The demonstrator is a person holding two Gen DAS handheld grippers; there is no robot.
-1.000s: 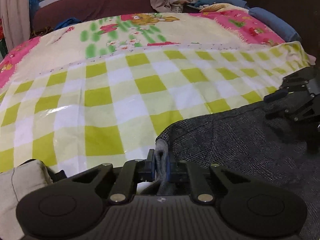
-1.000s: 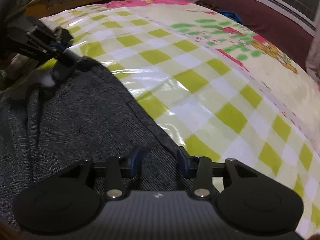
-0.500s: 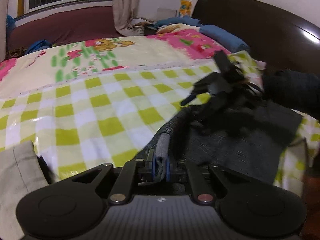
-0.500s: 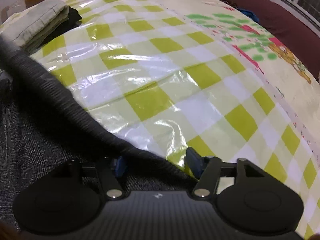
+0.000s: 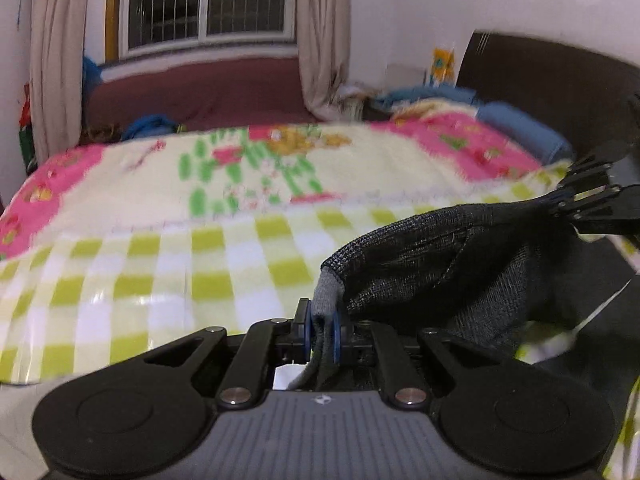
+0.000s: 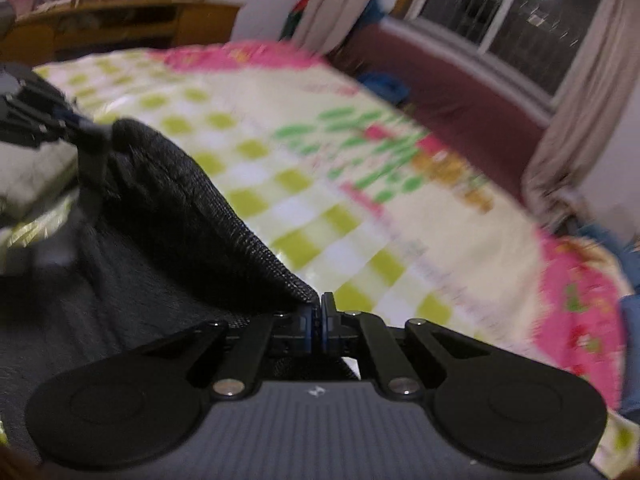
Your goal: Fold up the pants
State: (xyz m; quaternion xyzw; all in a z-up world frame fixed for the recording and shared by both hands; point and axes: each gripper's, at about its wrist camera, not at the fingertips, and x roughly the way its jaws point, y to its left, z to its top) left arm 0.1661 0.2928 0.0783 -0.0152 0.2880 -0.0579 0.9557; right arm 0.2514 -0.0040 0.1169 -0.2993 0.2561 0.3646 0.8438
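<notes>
Presently: dark grey pants (image 5: 460, 264), one pair, lifted clear of the bed (image 5: 160, 272) and slung between both tongs, likely to spread the edge before a fold. Left tongs (image 5: 322, 330), lower centre of frame, pinched on the grey hem. Right tongs (image 6: 317, 322), lower centre, closed on the opposite edge; cloth sags lower left.

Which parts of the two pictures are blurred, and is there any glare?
Left wrist view: the bedspread is motion-blurred, the left gripper and pants stay sharp, faint glare on the checked plastic cover. Right wrist view: heavier blur everywhere except the right gripper.
</notes>
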